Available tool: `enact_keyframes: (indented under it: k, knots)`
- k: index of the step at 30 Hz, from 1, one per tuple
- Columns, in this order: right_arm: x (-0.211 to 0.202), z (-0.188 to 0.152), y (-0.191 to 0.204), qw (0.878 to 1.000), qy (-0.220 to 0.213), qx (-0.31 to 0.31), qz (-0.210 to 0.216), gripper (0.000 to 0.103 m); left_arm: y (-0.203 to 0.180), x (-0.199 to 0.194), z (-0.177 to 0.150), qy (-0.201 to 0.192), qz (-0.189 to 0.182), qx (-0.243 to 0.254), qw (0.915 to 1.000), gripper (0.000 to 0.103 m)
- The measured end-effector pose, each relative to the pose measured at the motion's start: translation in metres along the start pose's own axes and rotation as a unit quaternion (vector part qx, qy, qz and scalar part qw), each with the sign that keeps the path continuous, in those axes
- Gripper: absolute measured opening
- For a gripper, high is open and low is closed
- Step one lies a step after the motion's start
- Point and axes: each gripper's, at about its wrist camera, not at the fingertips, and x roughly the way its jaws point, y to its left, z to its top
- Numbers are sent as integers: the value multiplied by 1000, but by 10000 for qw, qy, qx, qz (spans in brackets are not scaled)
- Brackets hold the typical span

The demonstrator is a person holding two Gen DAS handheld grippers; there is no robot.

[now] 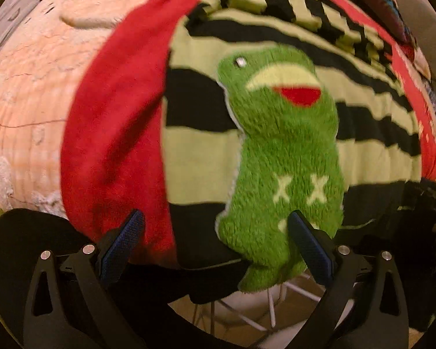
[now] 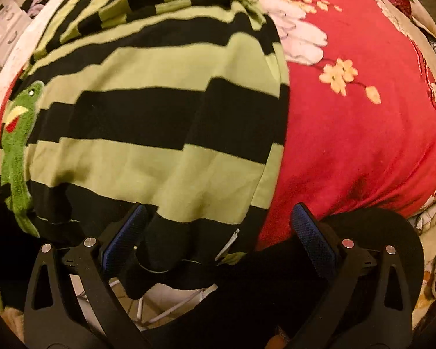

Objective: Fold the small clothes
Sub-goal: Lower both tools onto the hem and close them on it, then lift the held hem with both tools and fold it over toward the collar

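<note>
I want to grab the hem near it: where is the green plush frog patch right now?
The frog patch sits on the striped top, near its hem: centre-right in the left wrist view, above the open left gripper; at the far left edge in the right wrist view.

Broad lime-green and black stripes run across the top (image 2: 160,110), hem in black. On it, a fuzzy bright-green frog patch (image 1: 284,157) with a pale yellow-green lip, red mouth, white eye and two pale crosses. Underneath, a red blanket (image 2: 363,145) printed with white and cream-yellow blossoms. To the left, a peach-pink cover (image 1: 29,101). Blue pads (image 1: 119,247) sit on black fingers.
</note>
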Motion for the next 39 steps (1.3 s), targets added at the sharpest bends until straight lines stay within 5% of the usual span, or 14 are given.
enact_keyframes:
  k: [3,5,14,16,25,36,39]
  knots:
    - [5,0,5,9999,102,-122,24,94,-4,3,0,5,-47,35,10000,97]
    - [2,-1,3,9999,14,-98,106,90,-3,1,-2,-68,-295,-41,9995,82]
    - [-15,-2,-29,9921,-416,521,1060,17,0,-18,0,-394,-599,-264,9971,26]
    - [-20,-3,-37,9864,-536,648,1410,11,6,-24,1,-460,-807,-399,9949,12]
    - [-67,1,-43,9621,-1346,580,2299,5,-2,-65,13,-1147,-1422,-99,9831,9]
    - [-90,92,-55,9399,-1958,886,2654,5,25,-87,114,-1769,-1903,-975,9607,5]
    - [-71,118,-62,9434,-1919,1039,2499,6,28,-65,143,-1771,-1571,-1132,9649,5]
